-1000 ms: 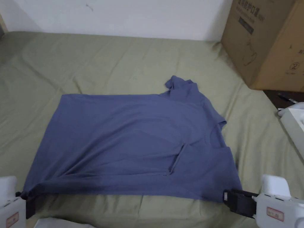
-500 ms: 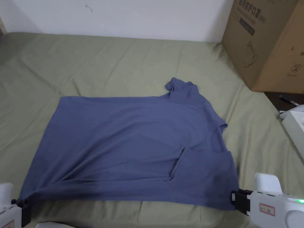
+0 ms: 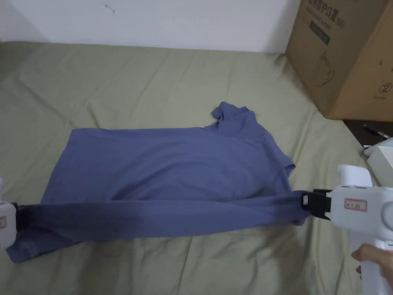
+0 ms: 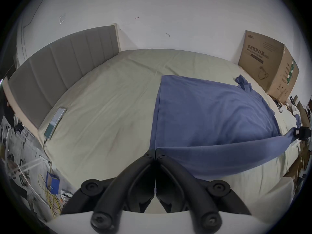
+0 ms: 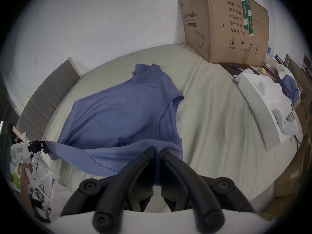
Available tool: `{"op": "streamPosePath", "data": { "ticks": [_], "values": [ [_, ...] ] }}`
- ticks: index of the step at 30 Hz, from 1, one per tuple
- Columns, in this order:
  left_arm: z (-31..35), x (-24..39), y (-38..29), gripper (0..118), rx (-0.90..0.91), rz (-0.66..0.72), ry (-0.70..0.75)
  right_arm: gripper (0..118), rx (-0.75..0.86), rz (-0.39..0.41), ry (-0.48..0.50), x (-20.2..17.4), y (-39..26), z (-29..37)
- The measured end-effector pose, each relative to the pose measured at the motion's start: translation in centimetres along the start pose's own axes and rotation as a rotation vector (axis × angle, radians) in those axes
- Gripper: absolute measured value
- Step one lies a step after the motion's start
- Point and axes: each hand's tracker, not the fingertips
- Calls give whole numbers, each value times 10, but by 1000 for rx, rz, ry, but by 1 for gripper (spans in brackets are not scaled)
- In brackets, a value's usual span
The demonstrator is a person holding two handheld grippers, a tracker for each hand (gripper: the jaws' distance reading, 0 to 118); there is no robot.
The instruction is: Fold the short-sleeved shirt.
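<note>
A blue short-sleeved shirt lies sideways on the green bed sheet, collar to the right, one sleeve sticking out at the far side. Its near long edge hangs lifted off the bed, stretched between both grippers. My left gripper is shut on the hem corner at the left. My right gripper is shut on the shoulder corner at the right. In the left gripper view my left gripper pinches the cloth; in the right gripper view my right gripper does the same to the shirt.
A large cardboard box stands at the bed's far right corner. A white box sits at the right edge. A phone lies near the grey headboard to the left. Open sheet stretches beyond the shirt.
Both grippers have risen and moved away from me, lifting the shirt's near edge off the bed; the folded near sleeve is now hidden behind the raised band.
</note>
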Motion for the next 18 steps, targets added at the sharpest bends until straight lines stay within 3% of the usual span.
{"op": "streamPosePath", "data": {
  "ticks": [8,10,11,13,14,18],
  "values": [
    [-86,27,44,0,-117,-103,17,6,-84,-17,-52,0,44,-83],
    [-91,33,43,8,-119,-106,26,8,-89,-14,-69,-2,47,-95],
    [-94,32,43,30,-116,-112,29,28,-89,-5,-73,-3,48,-100],
    [-101,26,42,91,-142,-105,27,92,-99,14,-90,-4,47,-105],
    [-102,23,40,111,-183,-94,10,107,-108,16,-85,-1,45,-103],
    [-66,10,23,112,-126,-36,-54,104,-65,-13,-49,4,33,-75]
  ]
}}
